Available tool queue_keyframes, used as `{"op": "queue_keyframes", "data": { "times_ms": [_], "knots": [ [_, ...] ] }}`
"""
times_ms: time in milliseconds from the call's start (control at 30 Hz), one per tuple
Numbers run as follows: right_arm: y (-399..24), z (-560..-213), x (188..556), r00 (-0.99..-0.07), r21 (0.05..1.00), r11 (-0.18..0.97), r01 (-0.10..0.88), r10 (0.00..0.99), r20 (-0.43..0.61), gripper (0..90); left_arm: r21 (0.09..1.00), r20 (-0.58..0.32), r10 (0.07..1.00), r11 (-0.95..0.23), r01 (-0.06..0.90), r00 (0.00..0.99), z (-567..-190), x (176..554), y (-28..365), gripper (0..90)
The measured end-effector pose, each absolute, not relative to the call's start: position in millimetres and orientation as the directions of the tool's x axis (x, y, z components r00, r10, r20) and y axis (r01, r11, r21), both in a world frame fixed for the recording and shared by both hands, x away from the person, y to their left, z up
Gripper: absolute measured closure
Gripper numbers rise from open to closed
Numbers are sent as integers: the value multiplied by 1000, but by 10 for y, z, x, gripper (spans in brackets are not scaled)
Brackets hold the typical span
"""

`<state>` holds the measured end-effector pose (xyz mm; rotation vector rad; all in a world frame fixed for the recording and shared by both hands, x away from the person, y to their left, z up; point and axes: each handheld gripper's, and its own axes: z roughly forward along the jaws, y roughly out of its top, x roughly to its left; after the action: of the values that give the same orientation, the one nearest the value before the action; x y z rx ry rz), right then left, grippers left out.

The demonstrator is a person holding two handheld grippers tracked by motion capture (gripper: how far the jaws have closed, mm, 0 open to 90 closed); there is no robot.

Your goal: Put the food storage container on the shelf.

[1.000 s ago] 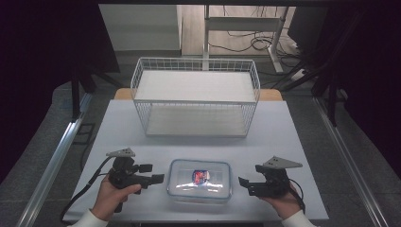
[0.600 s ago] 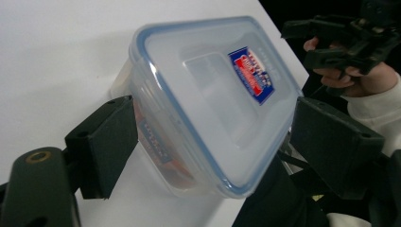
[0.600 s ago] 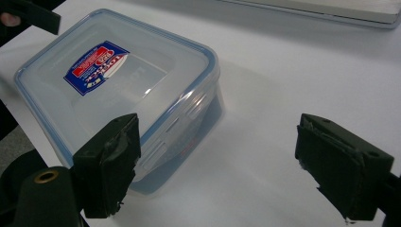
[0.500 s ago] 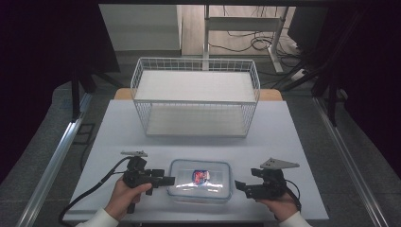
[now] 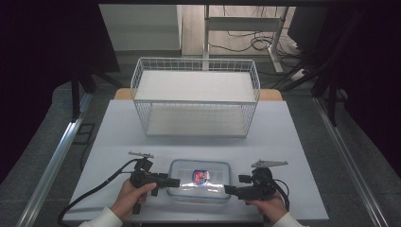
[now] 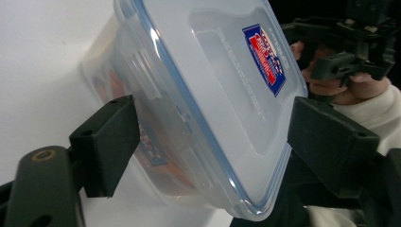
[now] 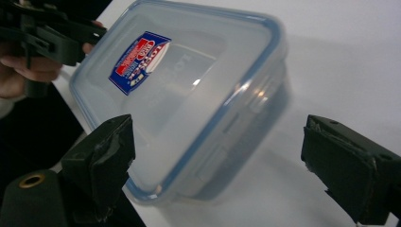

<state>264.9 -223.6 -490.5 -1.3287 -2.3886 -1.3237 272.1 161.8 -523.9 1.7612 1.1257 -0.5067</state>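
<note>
A clear plastic container [image 5: 201, 182] with a blue-rimmed lid and a red-and-blue label lies on the white table [image 5: 293, 156] near its front edge. My left gripper [image 5: 173, 182] comes in level from the left. Its jaws are open around the container's [image 6: 213, 94] left end, with the pads close to its sides. My right gripper [image 5: 230, 190] comes in from the right and is open. Its jaws have just been opening and stand on either side of the container's [image 7: 189, 94] near end, with a clear gap on one side. A hand holds each gripper.
A white wire basket [image 5: 195, 101] stands at the back middle of the table, a little beyond the container. Cables trail from both grippers towards the front edge. Bare table lies to the left and right of the container.
My left gripper has moved right and down until its jaws sit around the container's left end. My right gripper has edged left towards the container's right end. The container has stayed put.
</note>
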Motion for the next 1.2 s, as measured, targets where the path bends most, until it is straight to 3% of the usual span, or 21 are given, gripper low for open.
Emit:
{"op": "queue_keyframes", "data": {
  "times_ms": [233,400,533,800,1200],
  "knots": [
    [-2166,-5039,2784,-539,554,187,811,608,583,130,475,-759,453,-105,874,467,-5289,2747,1651,213],
    [-2153,-5081,2793,-502,509,168,844,582,640,226,477,-765,451,-86,875,461,-5294,2747,1681,289],
    [-2170,-5100,2799,-467,478,145,866,572,674,247,479,-762,458,-76,875,457,-5284,2737,1696,324],
    [-2239,-5093,2812,-425,456,93,885,561,711,361,474,-759,474,-70,878,447,-5281,2732,1704,385],
    [-2284,-5045,2780,-421,455,84,887,552,720,437,482,-756,474,-65,874,452,-5231,2698,1739,450]
  ]
}}
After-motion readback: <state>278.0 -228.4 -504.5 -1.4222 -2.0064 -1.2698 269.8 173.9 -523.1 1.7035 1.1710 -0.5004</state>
